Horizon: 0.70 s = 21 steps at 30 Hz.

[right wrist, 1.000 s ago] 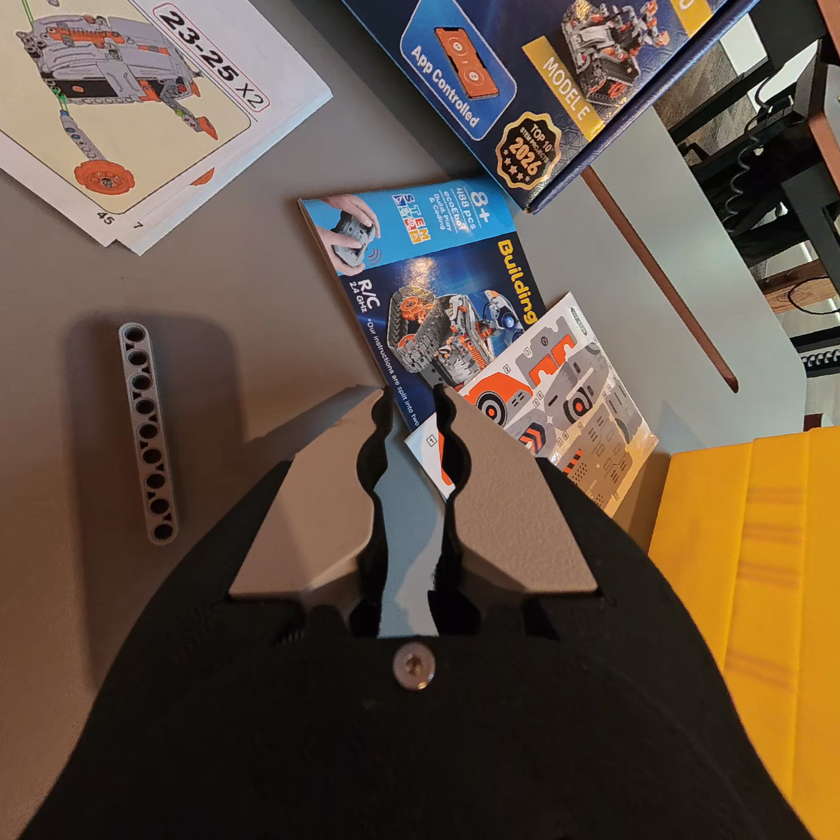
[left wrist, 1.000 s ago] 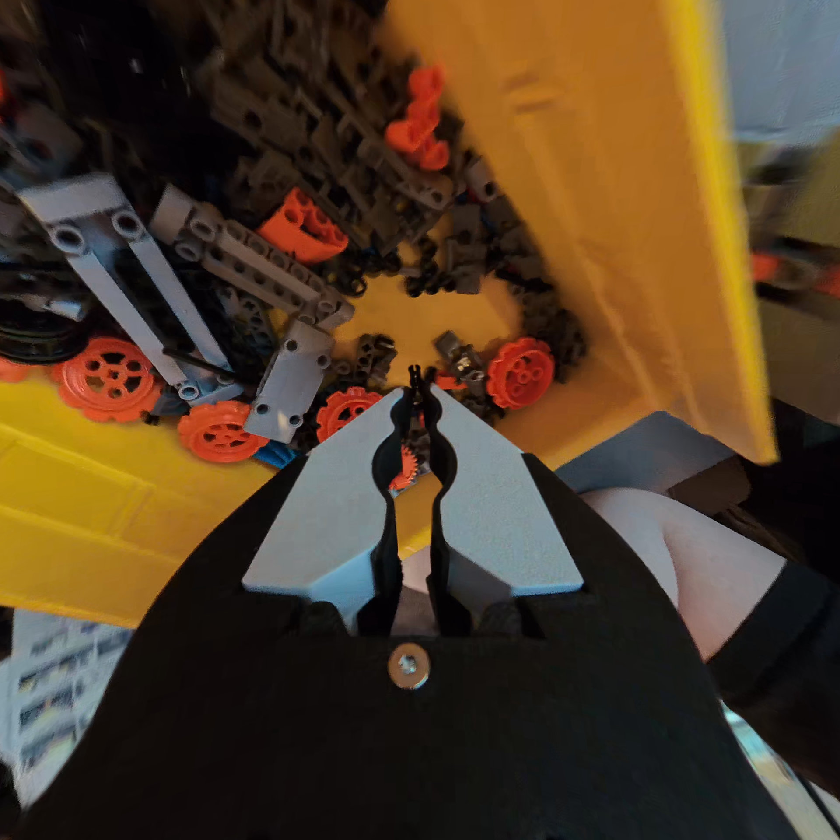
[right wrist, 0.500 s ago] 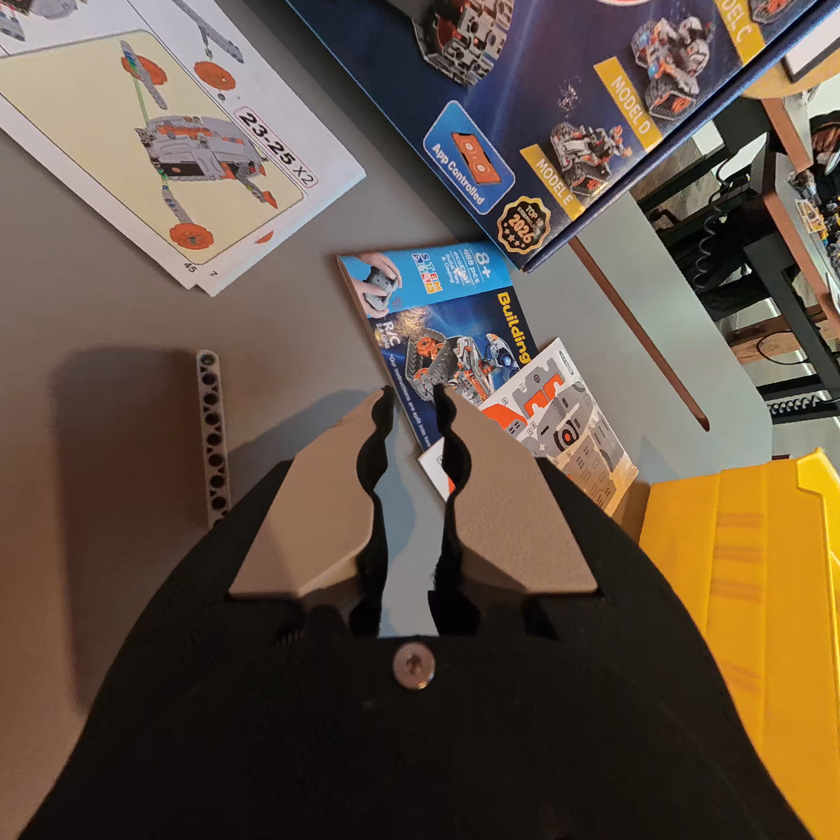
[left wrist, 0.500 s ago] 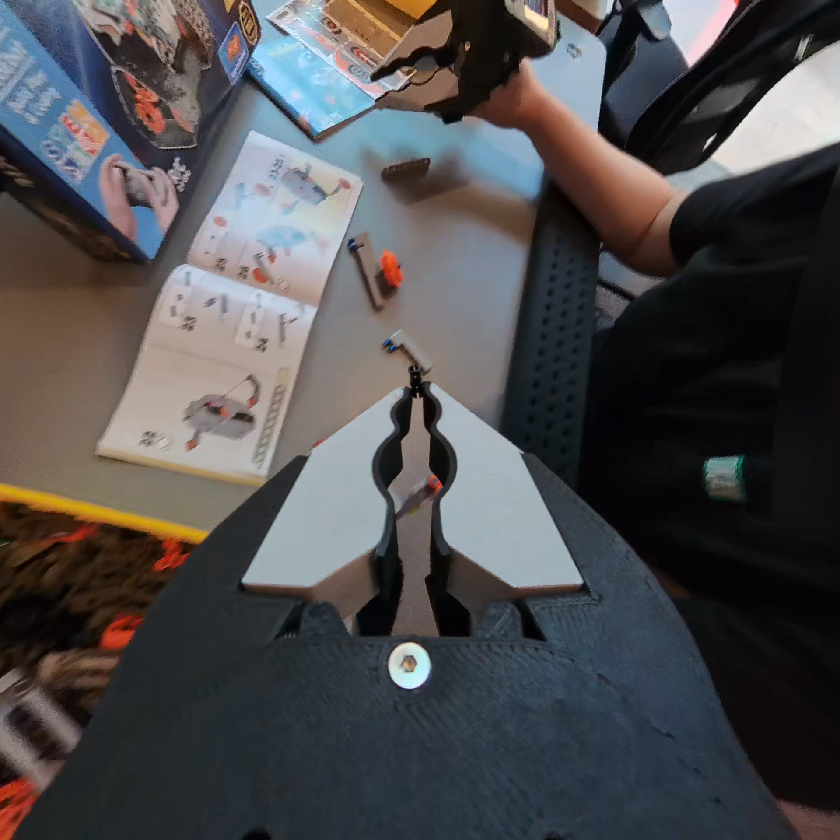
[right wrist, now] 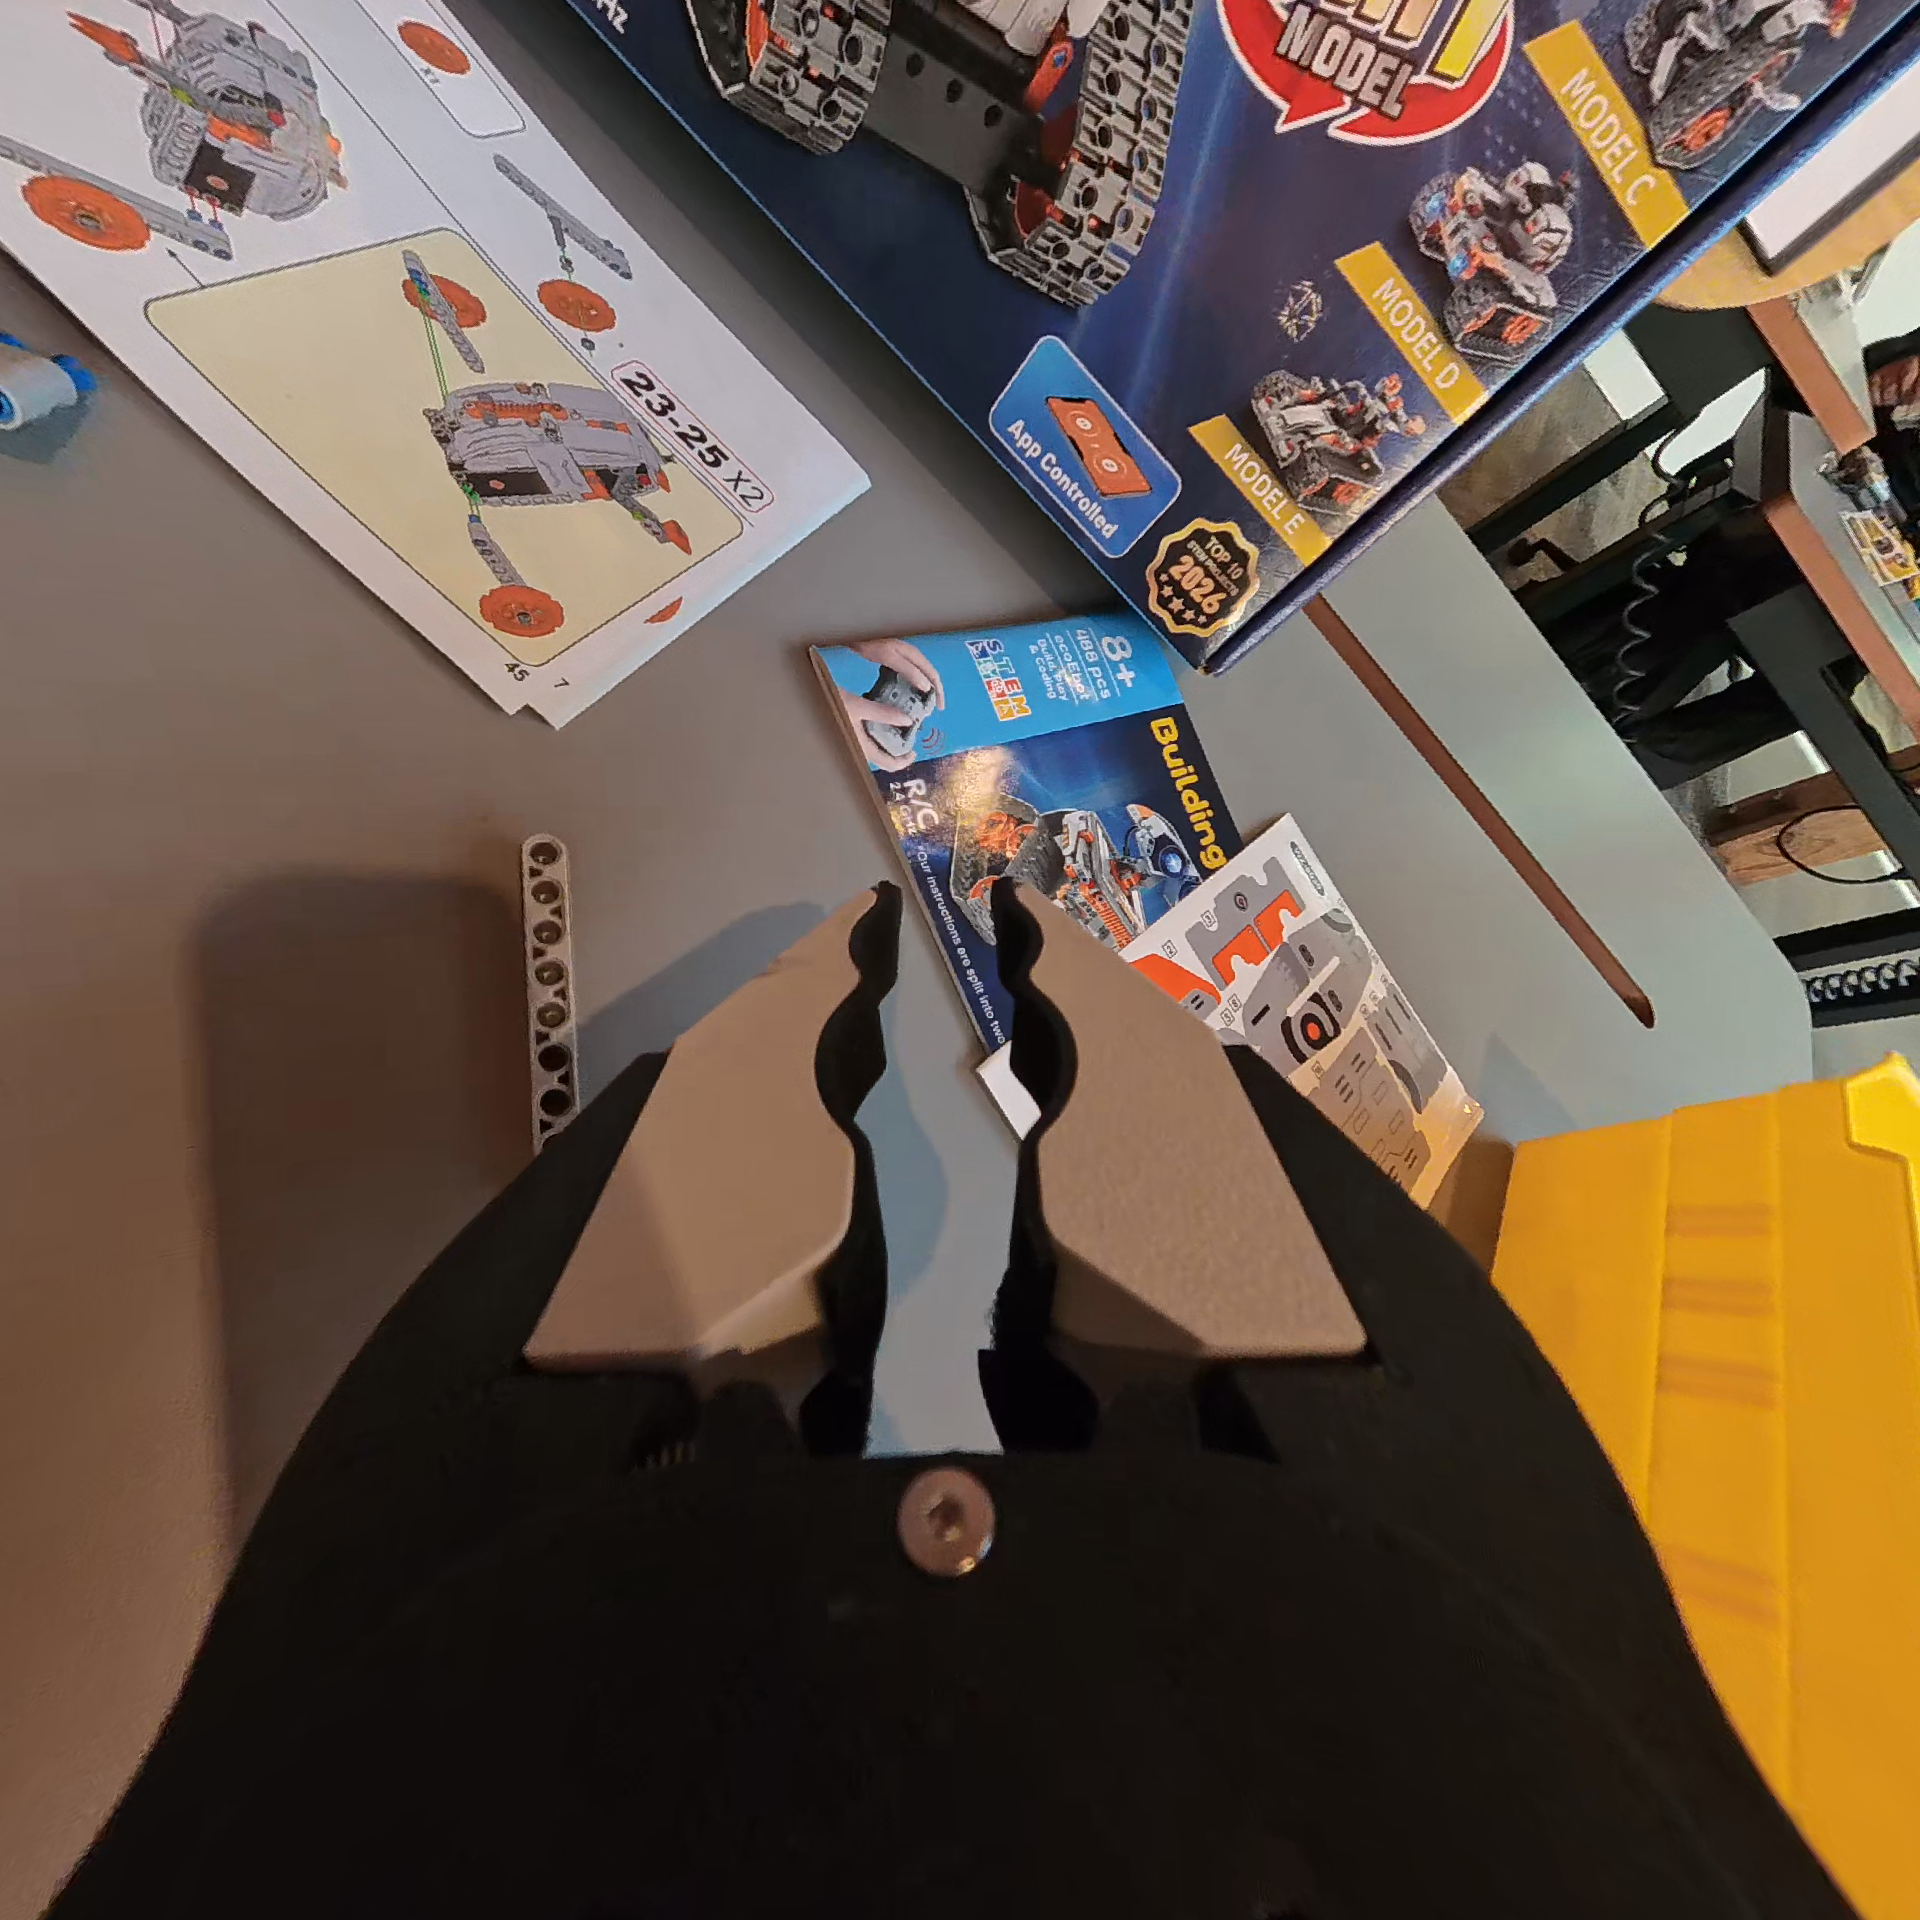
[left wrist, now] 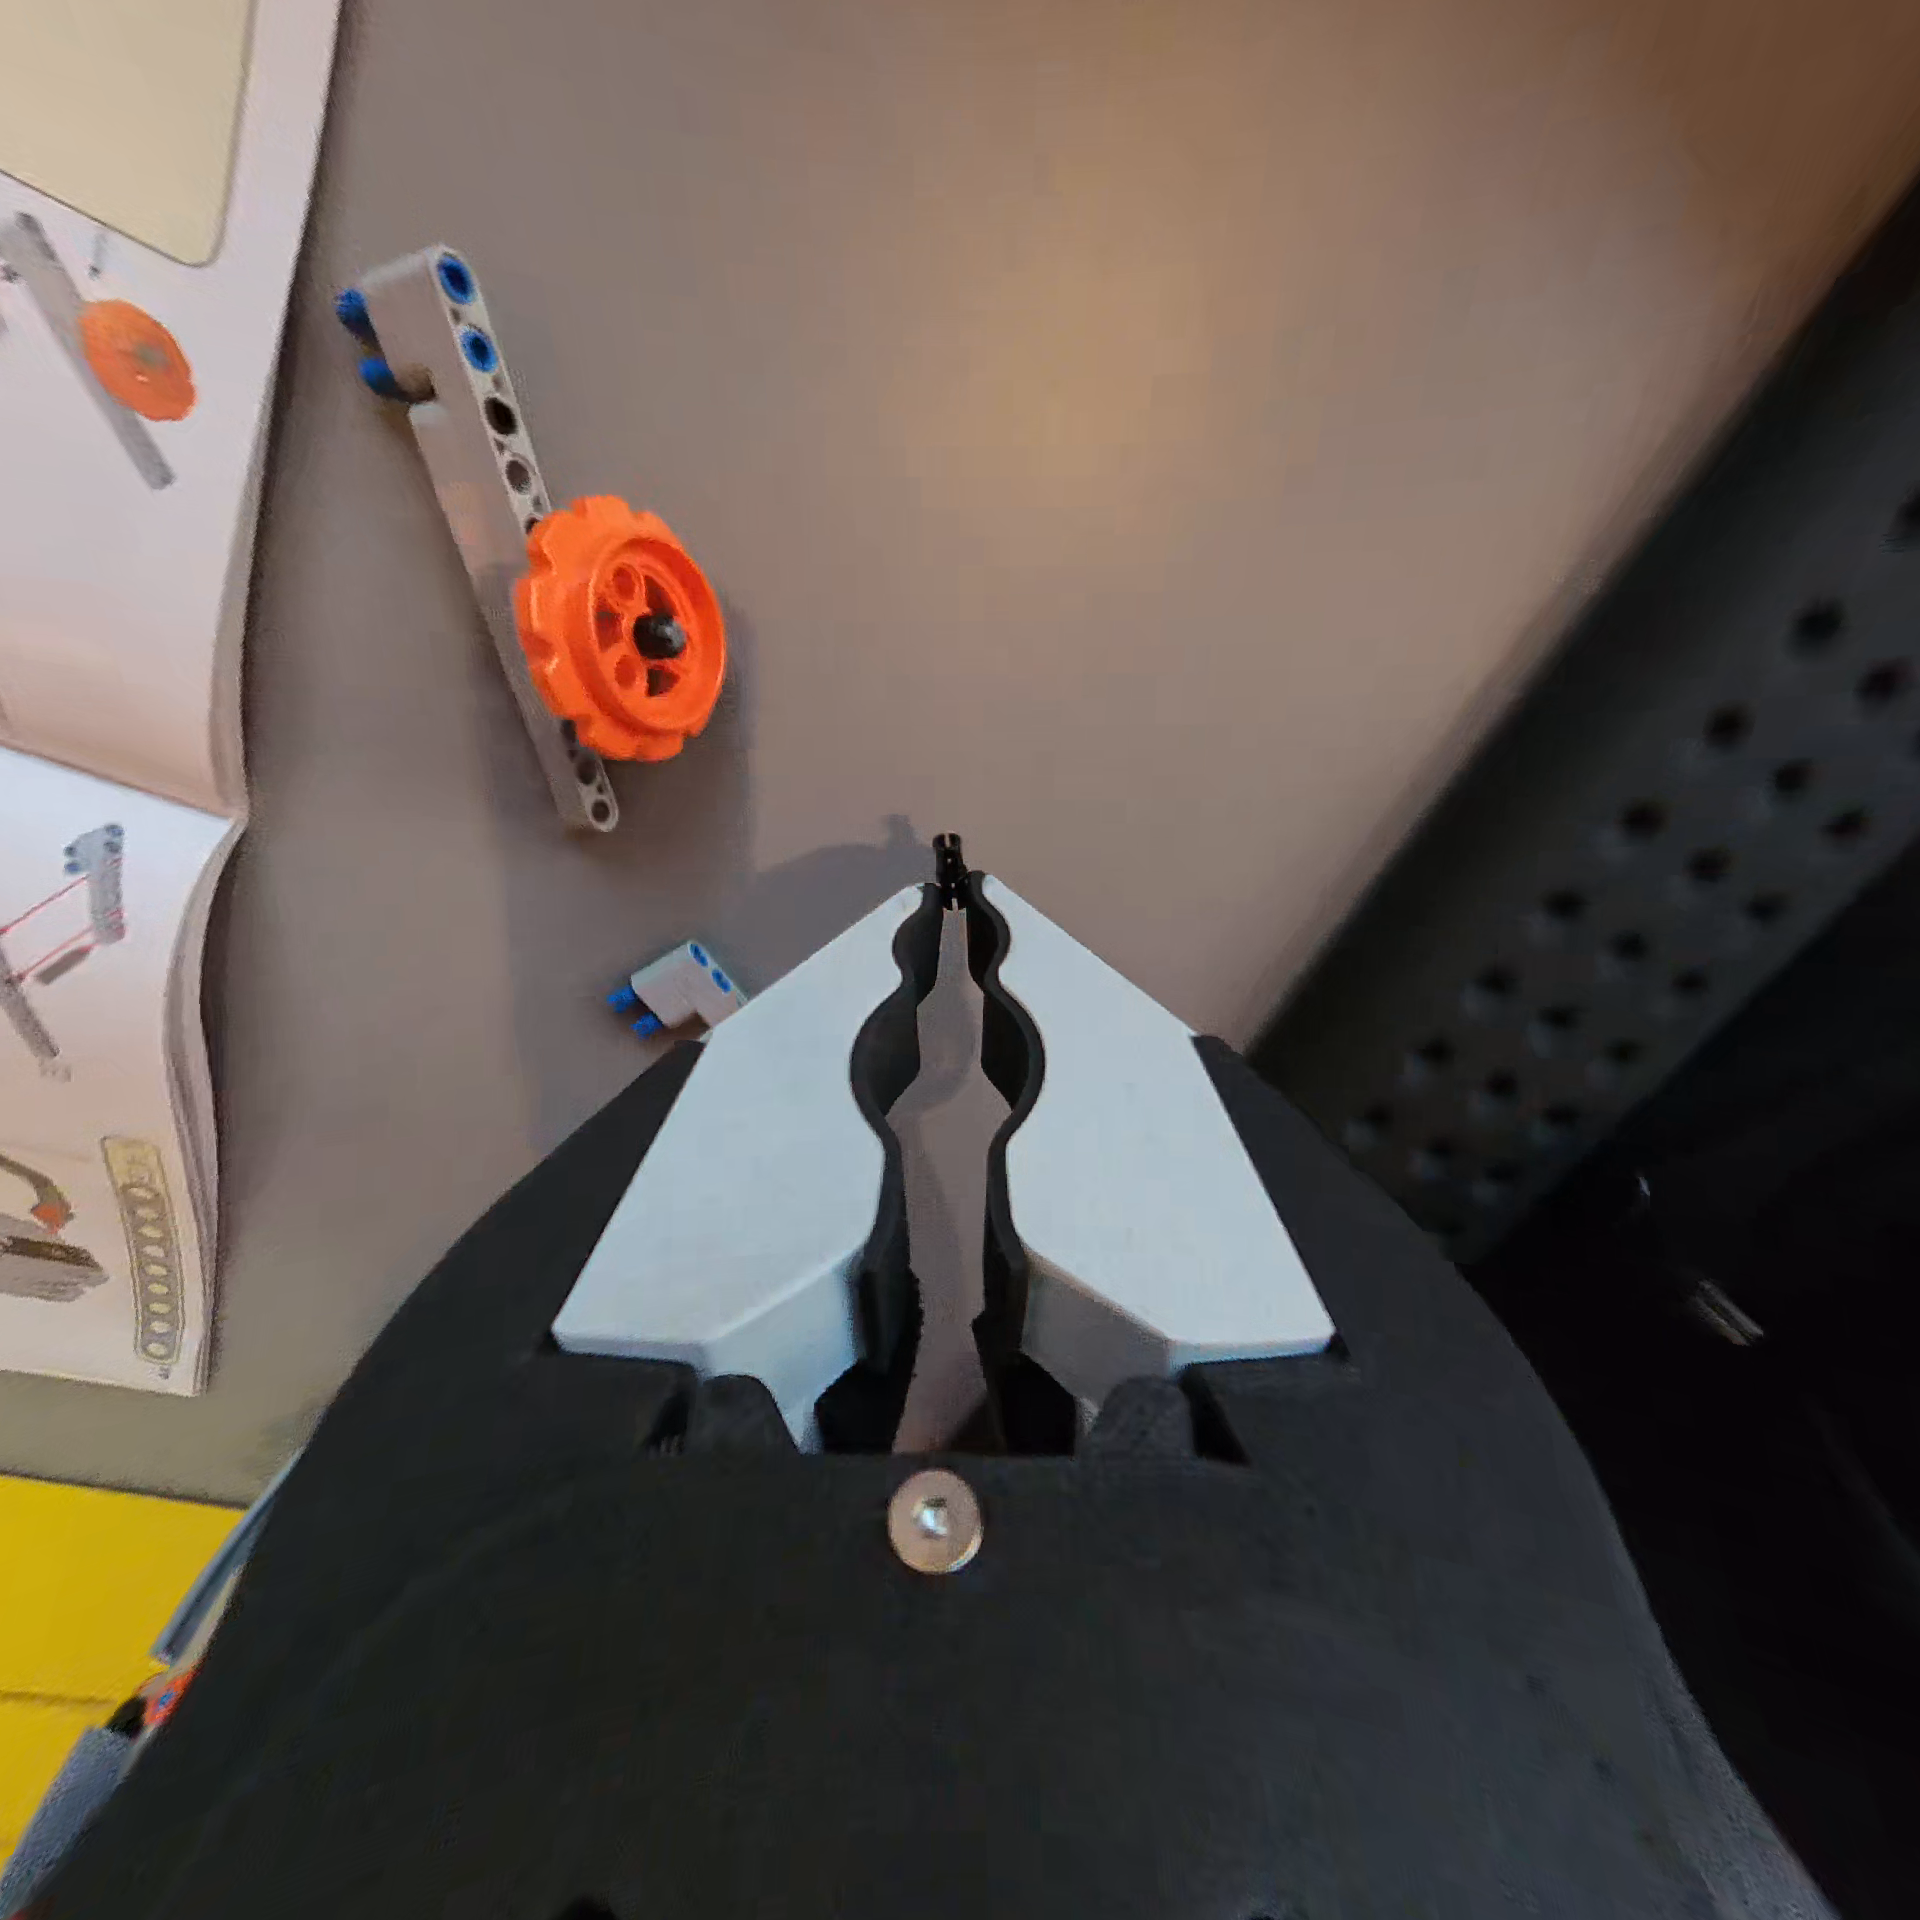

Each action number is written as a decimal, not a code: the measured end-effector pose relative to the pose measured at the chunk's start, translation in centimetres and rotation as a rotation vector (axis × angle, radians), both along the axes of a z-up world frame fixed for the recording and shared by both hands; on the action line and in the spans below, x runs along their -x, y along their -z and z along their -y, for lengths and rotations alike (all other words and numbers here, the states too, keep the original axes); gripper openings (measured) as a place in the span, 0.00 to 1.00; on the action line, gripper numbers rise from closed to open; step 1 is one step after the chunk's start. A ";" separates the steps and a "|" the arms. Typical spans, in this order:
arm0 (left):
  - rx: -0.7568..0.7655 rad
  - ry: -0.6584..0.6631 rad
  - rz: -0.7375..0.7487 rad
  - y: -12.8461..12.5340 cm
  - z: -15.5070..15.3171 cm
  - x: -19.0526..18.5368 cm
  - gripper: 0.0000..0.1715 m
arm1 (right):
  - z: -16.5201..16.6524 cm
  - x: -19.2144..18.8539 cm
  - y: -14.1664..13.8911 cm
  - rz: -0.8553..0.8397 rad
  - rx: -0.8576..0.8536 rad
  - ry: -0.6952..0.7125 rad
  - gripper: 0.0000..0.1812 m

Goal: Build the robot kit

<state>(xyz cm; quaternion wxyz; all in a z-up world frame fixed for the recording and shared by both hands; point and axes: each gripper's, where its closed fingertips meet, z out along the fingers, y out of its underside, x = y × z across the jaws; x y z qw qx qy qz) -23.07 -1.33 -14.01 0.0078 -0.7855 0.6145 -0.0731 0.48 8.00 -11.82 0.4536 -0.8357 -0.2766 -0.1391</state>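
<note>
Left gripper (left wrist: pixel 951 891) is pinching a tiny black pin (left wrist: pixel 948 858) over the grey table (left wrist: pixel 1091 416), near a grey beam (left wrist: pixel 488 499) with an orange wheel (left wrist: pixel 620 628). Right gripper (right wrist: pixel 943 902) hangs slightly spread and empty above a printed blue booklet (right wrist: pixel 1023 769), beside a loose holed beam (right wrist: pixel 549 977) and the blue kit box (right wrist: pixel 1195 229).

Left gripper (left wrist: pixel 950 891), out of the bin, now hangs over the table (left wrist: pixel 1039 416) with its pin (left wrist: pixel 948 858). Right view shows more of the box (right wrist: pixel 1143 260).

Left tool (left wrist: pixel 951 894): your fingers (left wrist: pixel 769 1153) are pale grey with black inner pads, pinching a tiny black pin (left wrist: pixel 948 854).
Beam (left wrist: pixel 488 499): grey, blue pegs, orange wheel (left wrist: pixel 620 628).
Surface (left wrist: pixel 1039 364): plain grey-brown.
Right tool (right wrist: pixel 943 899): tan-grey fingers (right wrist: pixel 727 1164) (black body).
Box (right wrist: pixel 1195 260): dark blue, pictured.
Bin (right wrist: pixel 1714 1403): yellow.
</note>
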 end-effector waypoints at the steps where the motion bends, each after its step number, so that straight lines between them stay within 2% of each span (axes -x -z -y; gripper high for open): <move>1: -0.002 -0.004 -0.024 0.7 -0.2 -0.1 0.02 | 0.0 0.0 0.0 -0.008 -0.002 0.000 0.09; 7: -0.018 0.017 -0.116 2.7 0.0 0.4 0.04 | 0.1 -0.4 -0.4 -0.035 -0.012 0.000 0.09; 10: -0.008 0.001 -0.097 2.4 0.0 0.1 0.15 | 0.1 -0.4 -0.5 -0.042 -0.012 -0.006 0.09; 12: 0.003 -0.021 -0.070 1.5 0.1 0.0 0.14 | 0.1 -0.4 -0.5 -0.041 -0.013 -0.003 0.09; 14: -0.011 -0.034 -0.022 -0.5 -0.4 0.1 0.13 | 0.1 -0.4 -0.4 -0.041 -0.010 0.001 0.09; 16: -0.059 -0.057 0.049 -4.0 -1.2 0.9 0.15 | 0.1 -0.3 -0.4 -0.045 -0.012 -0.003 0.09; 19: -0.191 -0.149 0.261 -11.3 -3.4 3.3 0.10 | 0.1 -0.1 -0.4 -0.043 -0.012 -0.008 0.09; 21: -0.290 -0.227 0.369 -15.9 -5.3 6.7 0.10 | 0.1 -0.1 -0.4 -0.037 -0.016 -0.009 0.09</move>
